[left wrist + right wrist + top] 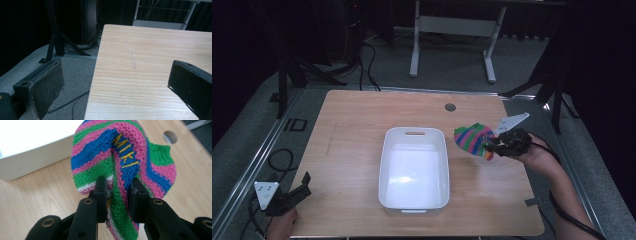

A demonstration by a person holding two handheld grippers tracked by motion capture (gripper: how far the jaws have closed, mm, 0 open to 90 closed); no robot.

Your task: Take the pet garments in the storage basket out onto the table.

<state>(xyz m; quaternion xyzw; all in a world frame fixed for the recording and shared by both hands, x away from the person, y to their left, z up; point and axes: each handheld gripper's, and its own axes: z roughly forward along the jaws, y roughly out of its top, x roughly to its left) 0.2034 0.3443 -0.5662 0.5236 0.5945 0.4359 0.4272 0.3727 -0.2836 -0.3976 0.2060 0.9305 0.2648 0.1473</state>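
Right gripper [493,145] pinches knit [473,139] at three o'clock beside empty bin [387,165], not yet binned; left gripper [302,186] spread, idle.

Your left gripper [298,189] is sitting low at the near left corner of the desk [362,115], fingers [42,87] spread wide with nothing between them, pointing forward and to the right. Your left hand [279,227] is gripping it from below at the desk edge. Your right gripper [488,145] is reaching in from the right side, forearm angling up from the bottom right, fingers [102,192] pinching a fold of the striped knit cloth [472,139], lifted off the desk.
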